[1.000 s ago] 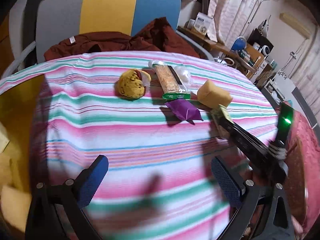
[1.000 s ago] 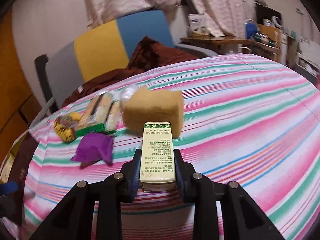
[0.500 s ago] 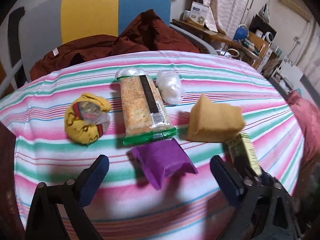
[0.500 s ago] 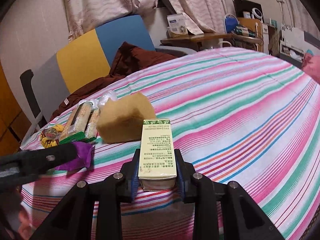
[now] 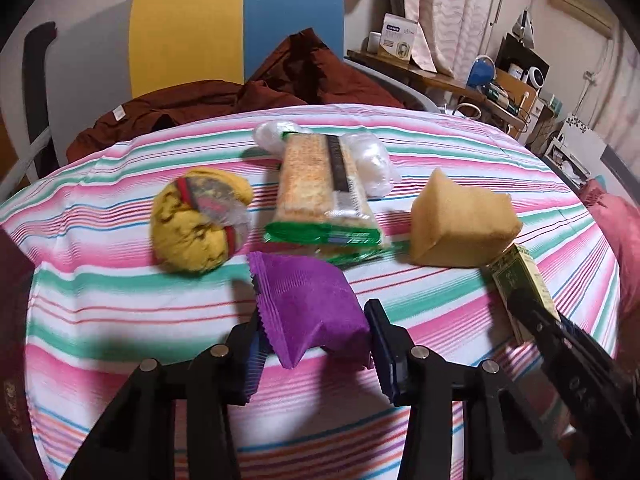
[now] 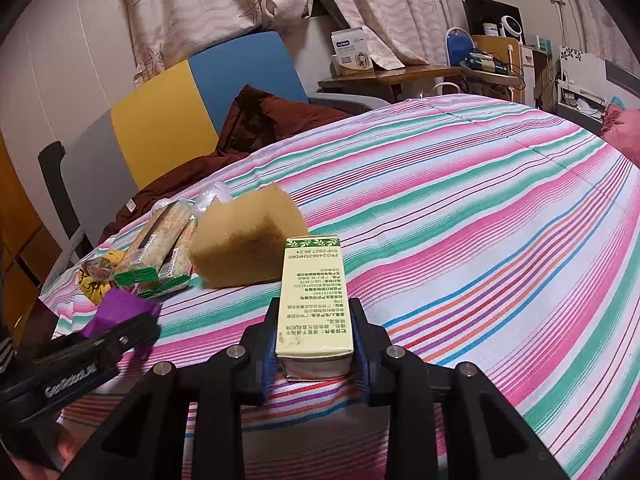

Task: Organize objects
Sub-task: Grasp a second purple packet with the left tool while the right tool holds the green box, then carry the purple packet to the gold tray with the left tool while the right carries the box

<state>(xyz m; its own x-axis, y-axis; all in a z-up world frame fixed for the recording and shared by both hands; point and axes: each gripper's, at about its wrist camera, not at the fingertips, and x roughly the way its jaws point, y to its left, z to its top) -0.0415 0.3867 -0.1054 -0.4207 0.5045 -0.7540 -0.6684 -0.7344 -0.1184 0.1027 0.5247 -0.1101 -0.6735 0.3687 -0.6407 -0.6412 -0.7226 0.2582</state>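
My left gripper [image 5: 316, 344] is closed around the near end of a purple packet [image 5: 308, 300] on the striped tablecloth [image 5: 120, 304]; the packet also shows in the right wrist view [image 6: 116, 312]. My right gripper [image 6: 314, 340] is shut on a pale green-yellow carton [image 6: 314, 300], seen at the right of the left wrist view [image 5: 520, 284]. Beyond lie a yellow sponge [image 5: 460, 224], a cracker pack with a green end [image 5: 320, 196], a yellow wrapped ball [image 5: 196, 224] and a clear plastic bag [image 5: 372, 164].
A grey, yellow and blue chair [image 5: 224, 28] with a dark red garment [image 5: 224, 96] stands behind the table. A cluttered wooden shelf [image 6: 420, 72] is at the back right. A pink cushion [image 5: 624, 224] lies at the right edge.
My left gripper moved forward to the purple packet and its fingers closed in on it. My right gripper kept hold of the carton, beside the sponge.
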